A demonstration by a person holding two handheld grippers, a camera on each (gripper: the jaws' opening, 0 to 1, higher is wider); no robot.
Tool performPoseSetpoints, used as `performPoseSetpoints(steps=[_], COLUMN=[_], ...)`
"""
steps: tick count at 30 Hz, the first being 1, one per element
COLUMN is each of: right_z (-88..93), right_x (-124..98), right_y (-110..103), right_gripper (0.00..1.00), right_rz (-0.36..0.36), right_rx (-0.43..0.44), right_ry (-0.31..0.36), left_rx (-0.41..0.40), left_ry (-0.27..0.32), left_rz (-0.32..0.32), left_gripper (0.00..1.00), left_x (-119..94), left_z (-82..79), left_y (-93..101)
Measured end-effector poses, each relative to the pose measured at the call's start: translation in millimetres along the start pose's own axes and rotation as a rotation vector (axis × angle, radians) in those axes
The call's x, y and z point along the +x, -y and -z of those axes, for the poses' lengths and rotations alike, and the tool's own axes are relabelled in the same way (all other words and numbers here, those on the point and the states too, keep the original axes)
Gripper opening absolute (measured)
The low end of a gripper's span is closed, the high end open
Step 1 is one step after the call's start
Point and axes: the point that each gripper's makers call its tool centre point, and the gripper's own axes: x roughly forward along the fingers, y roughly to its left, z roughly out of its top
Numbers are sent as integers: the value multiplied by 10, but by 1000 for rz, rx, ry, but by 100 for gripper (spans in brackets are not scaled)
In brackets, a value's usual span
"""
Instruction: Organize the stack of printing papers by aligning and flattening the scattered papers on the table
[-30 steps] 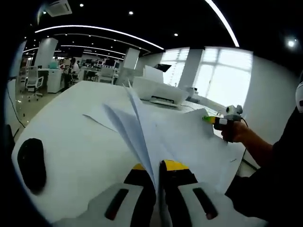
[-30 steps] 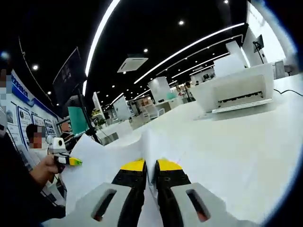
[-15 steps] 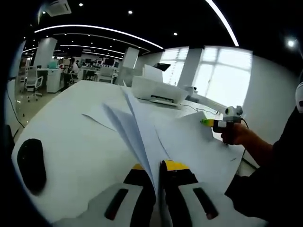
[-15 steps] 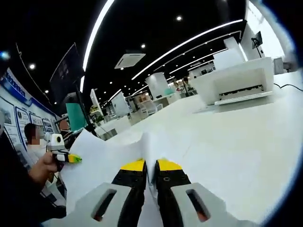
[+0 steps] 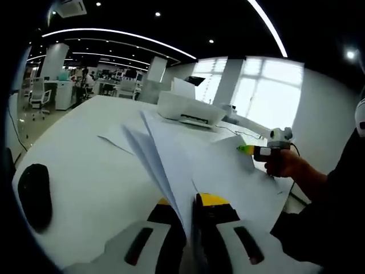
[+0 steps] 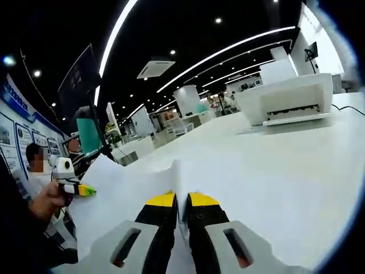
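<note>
Left gripper: jaws pinched on one edge of the papers, lifting that end clear of the white surface, apparently to square the sheets.
Right gripper: jaws clamped on the opposite edge, sharing the load so the sheets hang between both hands.
Papers: raised and fanned, edges uneven, not yet aligned or flattened.
Printer: well apart, at the far side.
Mouse: near the surface edge, away from the work.
</note>
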Motion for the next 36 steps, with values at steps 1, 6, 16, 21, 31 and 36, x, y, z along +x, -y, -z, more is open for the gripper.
performPoseSetpoints(steps=[1, 6, 16, 21, 31, 36], right_z=[3, 16, 80, 82, 104, 104], right_x=[5, 37, 180, 224, 276, 294], right_y=[4, -24, -203, -226, -298, -361], right_gripper=[4, 3, 3, 3, 3, 3], right_rz=[4, 10, -14, -10, -15, -27], right_rx=[-2, -4, -30, -29, 22, 42], right_ry=[0, -10, -34, -30, -21, -15], left_rx=[-4, -36, -78, -86, -84, -75], left_ry=[1, 13, 17, 18, 20, 12], left_rz=[-2, 10, 77, 84, 82, 85], left_gripper=[11, 12, 20, 22, 23, 23], left_x=[3, 13, 22, 8, 10, 19], left_z=[2, -7, -17, -18, -16, -6], left_y=[-6, -1, 120, 137, 140, 147])
